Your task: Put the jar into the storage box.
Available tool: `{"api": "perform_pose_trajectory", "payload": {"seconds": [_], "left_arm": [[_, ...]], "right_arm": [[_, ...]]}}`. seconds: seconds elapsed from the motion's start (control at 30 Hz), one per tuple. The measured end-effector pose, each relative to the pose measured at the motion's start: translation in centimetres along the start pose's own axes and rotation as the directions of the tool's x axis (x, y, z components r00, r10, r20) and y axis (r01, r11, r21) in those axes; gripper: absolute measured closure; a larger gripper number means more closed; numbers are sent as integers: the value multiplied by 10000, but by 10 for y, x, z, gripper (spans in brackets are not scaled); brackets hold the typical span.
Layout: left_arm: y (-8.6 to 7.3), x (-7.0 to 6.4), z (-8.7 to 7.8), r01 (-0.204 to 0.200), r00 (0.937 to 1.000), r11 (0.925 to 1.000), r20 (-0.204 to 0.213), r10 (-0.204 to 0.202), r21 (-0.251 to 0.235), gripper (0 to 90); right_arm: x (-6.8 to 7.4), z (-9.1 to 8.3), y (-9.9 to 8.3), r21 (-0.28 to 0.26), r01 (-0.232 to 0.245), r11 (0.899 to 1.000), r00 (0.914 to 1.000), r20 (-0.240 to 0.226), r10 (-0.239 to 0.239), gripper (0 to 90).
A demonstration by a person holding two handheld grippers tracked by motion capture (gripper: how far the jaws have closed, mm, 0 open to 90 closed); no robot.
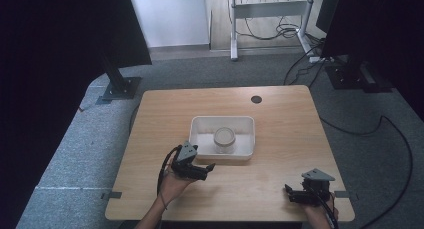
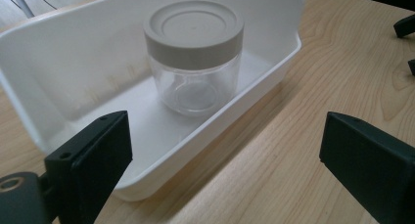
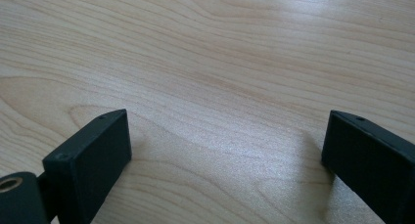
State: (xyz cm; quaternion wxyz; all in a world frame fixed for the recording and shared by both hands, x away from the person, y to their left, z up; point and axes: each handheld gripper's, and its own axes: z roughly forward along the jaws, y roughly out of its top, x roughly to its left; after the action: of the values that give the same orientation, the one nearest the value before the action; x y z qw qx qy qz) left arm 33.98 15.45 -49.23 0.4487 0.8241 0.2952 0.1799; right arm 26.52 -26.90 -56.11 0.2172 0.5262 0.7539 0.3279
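One jar (image 2: 193, 57), clear with a grey screw lid, stands upright inside one white tray (image 1: 198, 126) at mid-table. Left tool (image 1: 200, 170) sits just near of the tray's left corner, jaws spread wide, holding nothing, pointed at the jar. Right tool (image 1: 295, 195) rests at the near right edge of the table (image 1: 280, 119), well apart, jaws also wide and empty. Jar looks rigid, light, likely glass: smooth, breakable. Best grip judged across the lid or just below it.

left gripper (image 1: 207, 170) held low in the left hand (image 1: 172, 181), jaws spread wide, nothing between them. right gripper (image 1: 290, 194) likewise spread wide, low, well apart.
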Motion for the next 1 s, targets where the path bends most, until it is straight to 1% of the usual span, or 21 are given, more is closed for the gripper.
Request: {"api": "perform_pose_trajectory", "payload": {"seconds": [0.17,0.4,0.73,1.0], "left_arm": [[-8,3,-7,-15,9999,10000,-100,15,-7,54],[-18,5,-14,20,9999,10000,-136,-20,35,54],[-38,8,-18,197,9996,9994,-184,-192,281,54],[-49,11,-21,326,9992,9987,-252,-317,382,54]], "right_arm": [[0,0,0,4,-3,10000,10000,0,3,37],[0,0,0,0,-1,10000,10000,2,1,37],[0,0,0,0,-6,10000,10000,7,6,37],[0,0,0,-1,-5,10000,10000,7,5,37]]}}
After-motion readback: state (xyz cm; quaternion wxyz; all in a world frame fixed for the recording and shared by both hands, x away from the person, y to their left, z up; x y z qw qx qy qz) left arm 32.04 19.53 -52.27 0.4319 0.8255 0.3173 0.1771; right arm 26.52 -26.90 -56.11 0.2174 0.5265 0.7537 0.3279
